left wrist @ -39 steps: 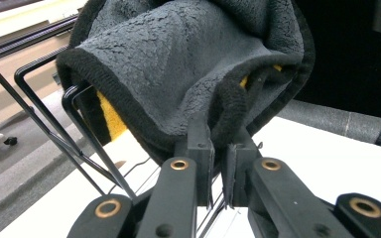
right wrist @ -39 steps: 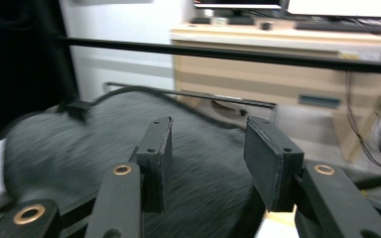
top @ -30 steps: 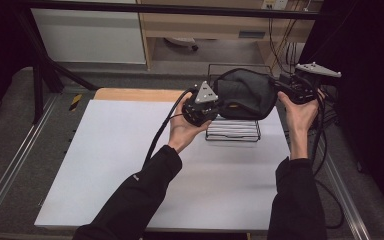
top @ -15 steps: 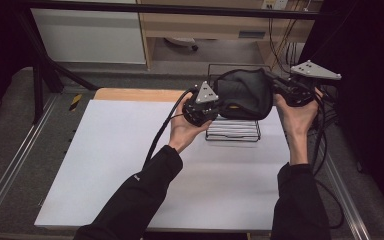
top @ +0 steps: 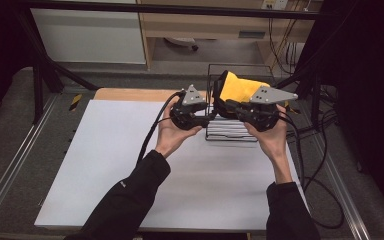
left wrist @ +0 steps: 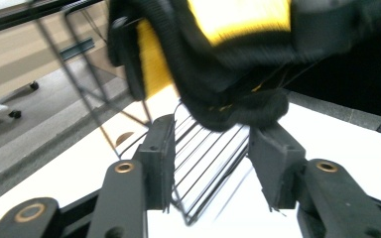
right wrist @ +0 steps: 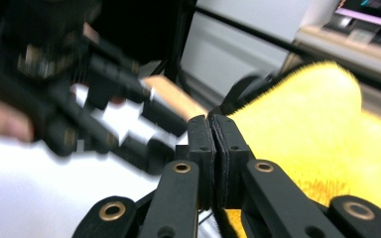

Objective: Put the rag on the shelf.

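A white tabletop with a strip of bare wood along its far edge carries a black wire rack, which stands near the far right corner and has a tall upright back and a low flat part of thin bars. Above the rack, lifted off the tabletop, is a black and yellow fabric item; it looks like a padded bag or cushion, but what it is exactly cannot be told. The person's two forearms in black sleeves come from the near edge, and each hand holds one gripper at this item. The right gripper is at the right side of the item; in the right gripper view its jaws are pressed together with no gap, beside the yellow fabric, and a little black edge of the item seems to be pinched between them. The left gripper is at the left side; in the left gripper view its jaws stand well apart and hold nothing, with the bars of the rack seen between them and the black lower edge of the item hanging just above.
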Available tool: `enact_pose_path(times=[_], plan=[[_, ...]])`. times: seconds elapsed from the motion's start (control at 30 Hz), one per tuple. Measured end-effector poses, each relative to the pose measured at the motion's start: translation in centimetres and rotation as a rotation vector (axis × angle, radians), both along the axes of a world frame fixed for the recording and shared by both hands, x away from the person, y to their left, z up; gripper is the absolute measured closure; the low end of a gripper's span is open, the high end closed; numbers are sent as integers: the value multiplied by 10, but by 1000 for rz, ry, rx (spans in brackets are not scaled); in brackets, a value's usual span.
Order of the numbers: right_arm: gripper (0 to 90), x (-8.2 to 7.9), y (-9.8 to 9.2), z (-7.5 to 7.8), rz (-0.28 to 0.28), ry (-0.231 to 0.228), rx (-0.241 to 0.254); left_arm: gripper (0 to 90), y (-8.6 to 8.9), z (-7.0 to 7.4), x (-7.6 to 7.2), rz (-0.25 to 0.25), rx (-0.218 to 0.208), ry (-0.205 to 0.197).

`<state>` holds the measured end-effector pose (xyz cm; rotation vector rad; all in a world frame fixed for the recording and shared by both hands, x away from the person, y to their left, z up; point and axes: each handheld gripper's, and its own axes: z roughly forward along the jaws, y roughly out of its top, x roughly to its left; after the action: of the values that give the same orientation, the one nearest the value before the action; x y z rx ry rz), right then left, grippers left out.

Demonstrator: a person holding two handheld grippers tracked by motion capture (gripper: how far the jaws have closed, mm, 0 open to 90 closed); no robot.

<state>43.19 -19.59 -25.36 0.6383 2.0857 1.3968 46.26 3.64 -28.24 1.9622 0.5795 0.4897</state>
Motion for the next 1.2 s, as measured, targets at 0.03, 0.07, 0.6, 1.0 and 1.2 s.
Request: enact_pose_path(times=[0.03,0.07,0.6,1.0,1.2], plan=[[868,0,0,-4,3,16,-13,522,4,1,0,9,-4,6],[860,-1,0,-8,-2,29,-26,512,7,2,1,19,-11,8],[453,4,-62,-37,-419,14,96,636,-22,20,4,9,-20,-32],[818,23,-75,-51,-369,74,158,899,-37,4,16,53,39,-30],[854,17,-78,-44,-401,79,133,900,-33,4,15,40,4,-20]])
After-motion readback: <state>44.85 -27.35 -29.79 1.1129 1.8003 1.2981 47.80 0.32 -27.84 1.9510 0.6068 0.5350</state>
